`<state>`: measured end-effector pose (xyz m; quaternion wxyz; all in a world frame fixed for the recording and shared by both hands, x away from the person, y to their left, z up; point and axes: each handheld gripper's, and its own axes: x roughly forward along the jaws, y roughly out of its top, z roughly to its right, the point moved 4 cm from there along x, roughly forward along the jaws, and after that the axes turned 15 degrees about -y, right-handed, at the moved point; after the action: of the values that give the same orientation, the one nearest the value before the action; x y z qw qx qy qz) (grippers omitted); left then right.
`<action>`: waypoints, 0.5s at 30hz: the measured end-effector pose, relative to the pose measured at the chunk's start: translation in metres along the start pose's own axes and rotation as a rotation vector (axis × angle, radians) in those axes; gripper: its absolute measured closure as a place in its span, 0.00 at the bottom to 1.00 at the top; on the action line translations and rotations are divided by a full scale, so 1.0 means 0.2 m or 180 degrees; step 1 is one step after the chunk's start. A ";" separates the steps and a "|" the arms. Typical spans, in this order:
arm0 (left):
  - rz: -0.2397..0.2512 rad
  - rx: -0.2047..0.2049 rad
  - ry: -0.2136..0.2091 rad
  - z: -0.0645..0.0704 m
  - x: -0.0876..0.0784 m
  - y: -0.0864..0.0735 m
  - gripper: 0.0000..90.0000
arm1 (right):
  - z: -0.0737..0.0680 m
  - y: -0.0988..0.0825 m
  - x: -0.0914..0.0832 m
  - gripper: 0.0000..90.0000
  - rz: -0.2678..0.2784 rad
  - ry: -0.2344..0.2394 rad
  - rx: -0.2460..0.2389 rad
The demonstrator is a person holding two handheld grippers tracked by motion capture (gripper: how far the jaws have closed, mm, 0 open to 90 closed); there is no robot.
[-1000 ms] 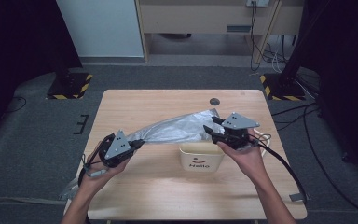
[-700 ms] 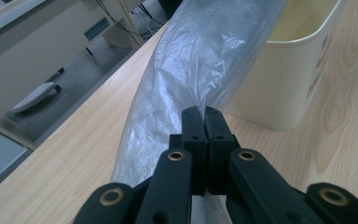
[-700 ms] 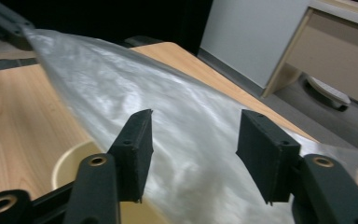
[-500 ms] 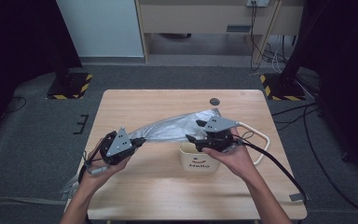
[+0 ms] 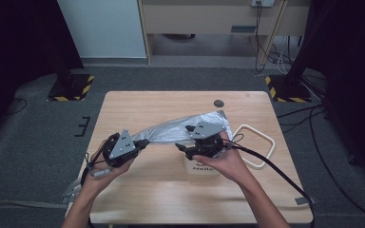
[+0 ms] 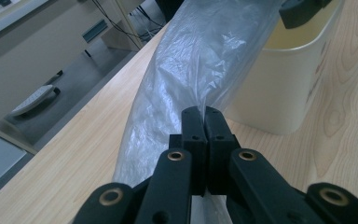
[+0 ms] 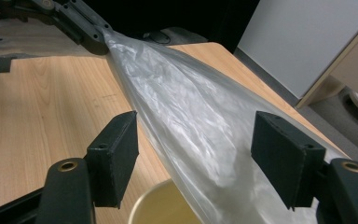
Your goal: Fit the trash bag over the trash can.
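High view, left hand-held gripper (image 5: 140,142) pinching plastic bag (image 5: 185,127) mid-table, right hand-held gripper (image 5: 183,148) just spreading, bag between.

**Table and what it bears**

A pale wooden rectangular table (image 5: 138,109) carries a cream plastic bin (image 5: 204,168), a white rounded-square plastic frame (image 5: 261,145) lying flat just beside it, a small dark round disc (image 5: 218,103) near the far edge, and a translucent grey plastic bag (image 5: 176,128) stretched across the middle
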<state>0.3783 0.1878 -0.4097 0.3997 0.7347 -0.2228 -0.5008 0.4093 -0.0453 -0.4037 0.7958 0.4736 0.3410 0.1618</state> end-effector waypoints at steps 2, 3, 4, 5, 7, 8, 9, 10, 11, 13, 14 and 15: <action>-0.0011 0.0006 -0.0002 0.00 0.00 0.00 0.99 | -0.01 0.01 0.01 0.33 -0.0010 0.0007 -0.0048; -0.0016 0.0013 -0.0004 0.00 0.00 0.01 0.99 | -0.02 0.01 0.02 0.33 -0.0003 0.0013 -0.0064; -0.0017 0.0024 -0.0008 0.00 0.00 0.01 0.99 | -0.03 0.02 0.02 0.32 -0.0011 0.0023 -0.0077; -0.0010 0.0024 -0.0007 0.00 0.00 0.01 0.99 | -0.04 0.03 0.02 0.32 0.0007 0.0038 -0.0074; -0.0011 0.0026 -0.0008 0.00 -0.01 0.01 0.99 | -0.06 0.05 0.02 0.32 0.0052 0.0067 -0.0101; -0.0007 0.0022 -0.0006 0.00 -0.01 0.01 0.99 | -0.07 0.06 0.03 0.32 0.0068 0.0066 -0.0114; -0.0001 0.0021 -0.0004 0.00 -0.01 0.01 0.99 | -0.08 0.07 0.03 0.31 0.0073 0.0072 -0.0137; 0.0001 0.0026 0.0006 0.00 -0.01 0.01 0.99 | -0.08 0.08 0.04 0.32 0.0075 0.0067 -0.0163; 0.0009 0.0025 0.0012 0.00 -0.01 0.01 0.99 | -0.09 0.08 0.04 0.32 0.0080 0.0060 -0.0179; 0.0026 0.0018 0.0018 -0.01 -0.02 0.01 0.99 | -0.10 0.09 0.05 0.32 0.0094 0.0075 -0.0199; 0.0022 0.0019 0.0017 -0.01 -0.02 0.01 0.99 | -0.11 0.09 0.06 0.32 0.0100 0.0082 -0.0206; 0.0020 0.0020 0.0020 -0.01 -0.02 0.01 0.99 | -0.11 0.09 0.06 0.31 0.0100 0.0086 -0.0209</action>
<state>0.3784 0.1902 -0.4058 0.3996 0.7369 -0.2255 -0.4965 0.4029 -0.0148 -0.4002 0.8036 0.4502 0.3388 0.1918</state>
